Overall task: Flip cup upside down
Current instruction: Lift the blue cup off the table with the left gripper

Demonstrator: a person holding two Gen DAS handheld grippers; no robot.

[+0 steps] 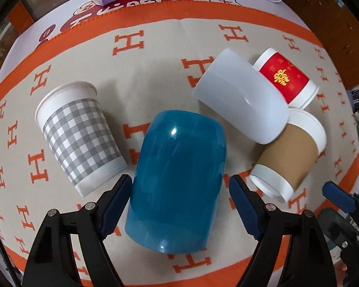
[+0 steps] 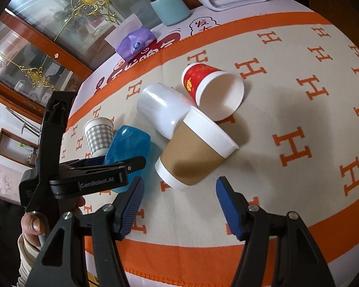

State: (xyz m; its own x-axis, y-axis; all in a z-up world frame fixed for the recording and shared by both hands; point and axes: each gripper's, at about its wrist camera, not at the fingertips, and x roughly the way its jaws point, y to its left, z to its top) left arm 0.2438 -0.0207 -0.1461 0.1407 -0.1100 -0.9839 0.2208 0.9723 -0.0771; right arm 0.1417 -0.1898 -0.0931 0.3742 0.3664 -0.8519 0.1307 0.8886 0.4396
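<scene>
The left gripper (image 1: pixel 179 191) straddles the blue cup (image 1: pixel 177 179) on the blanket (image 1: pixel 155 59), jaws wide, not quite touching; only the right wrist view shows the right gripper (image 2: pixel 178 205) (agape, empty) near the brown cup (image 2: pixel 193 153).

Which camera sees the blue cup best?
The left wrist view. The blue cup fills the middle there, whole and unobstructed, between the open left claw fingers. In the right wrist view the blue cup is small, off to the side and partly hidden behind the left claw's black frame.
</scene>
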